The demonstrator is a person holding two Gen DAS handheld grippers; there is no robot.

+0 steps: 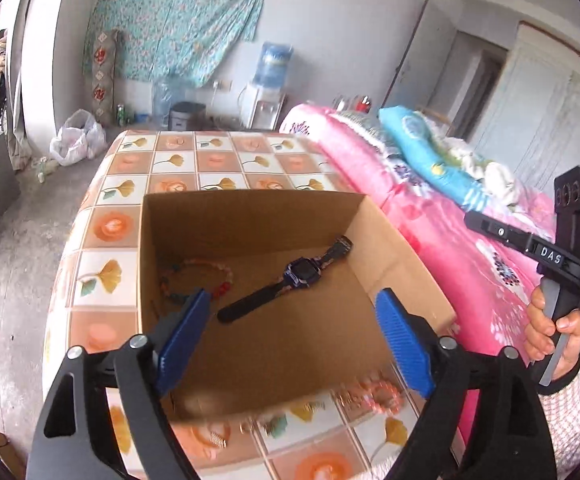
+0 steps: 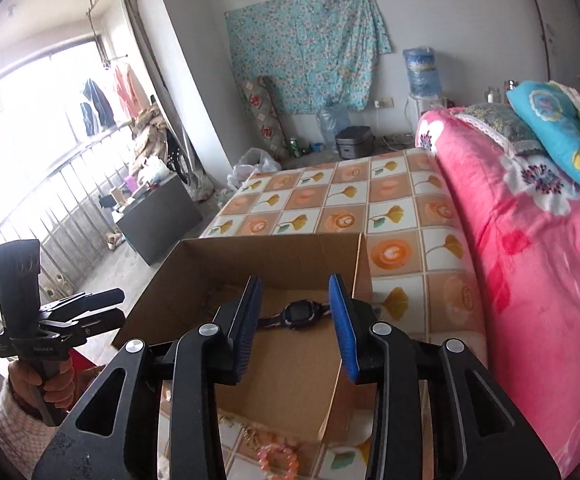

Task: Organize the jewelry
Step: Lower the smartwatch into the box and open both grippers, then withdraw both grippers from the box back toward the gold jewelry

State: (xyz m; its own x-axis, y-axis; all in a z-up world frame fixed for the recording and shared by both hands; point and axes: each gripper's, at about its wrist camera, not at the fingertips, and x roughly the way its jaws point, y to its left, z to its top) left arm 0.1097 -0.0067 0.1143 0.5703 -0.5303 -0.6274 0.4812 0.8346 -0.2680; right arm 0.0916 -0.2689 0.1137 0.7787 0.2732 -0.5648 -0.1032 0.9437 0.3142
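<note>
Down inside the cardboard box [image 1: 249, 220] lie a dark watch [image 1: 290, 276] and a bead bracelet [image 1: 193, 280]. On the table [image 1: 101, 232] in front of the box, near the person, sits a pink bead bracelet [image 2: 277, 458]. It lies below and just in front of both grippers. The left gripper [image 1: 294, 340] is wide open and empty. The right gripper [image 2: 296, 328] is partly open and empty too, and I think it is nearer the pink beads.

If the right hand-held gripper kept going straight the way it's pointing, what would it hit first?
Most likely the watch lying on the floor of the cardboard box. It sits right between the open fingers of the right hand-held gripper, which is empty. Depth is unclear, so it might meet the box floor just before it.
</note>
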